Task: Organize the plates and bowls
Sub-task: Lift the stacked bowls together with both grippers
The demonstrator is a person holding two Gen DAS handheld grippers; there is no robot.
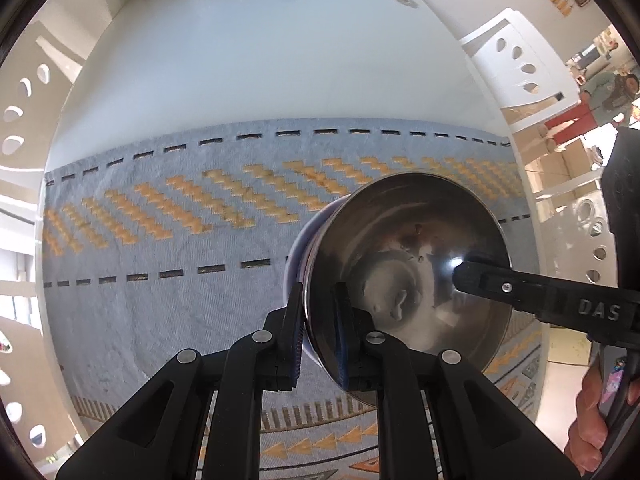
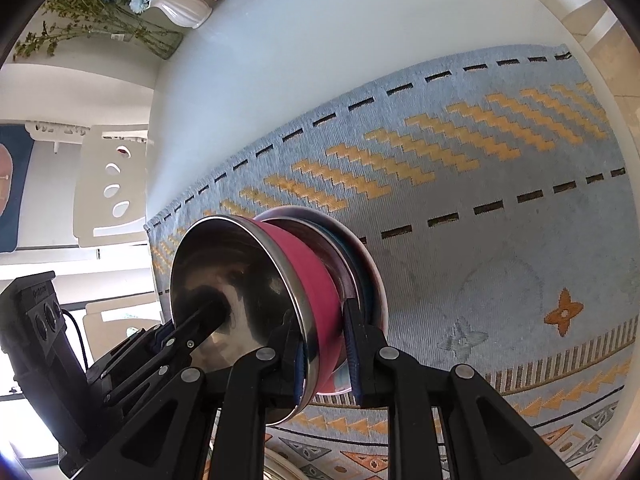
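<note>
Steel bowl [image 1: 408, 264] is pinched at opposite rims by left gripper [image 1: 318, 328] and right gripper [image 2: 322, 354] — best lowered level onto the plate [image 2: 370, 268].

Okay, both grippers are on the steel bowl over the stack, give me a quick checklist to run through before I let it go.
1. Left gripper clamped on the bowl's rim: ok, one finger inside, one outside.
2. Right gripper on the pink bowl wall: ok, fingers either side of the wall.
3. Bowl nested in the steel dish and plate beneath: cannot tell, it looks tilted and seating is hidden.
4. Stack resting flat on the blue rug mat: cannot tell, the base is hidden.
5. Mat around the stack free of other dishes: ok.
6. Vase far from the stack: ok.
</note>
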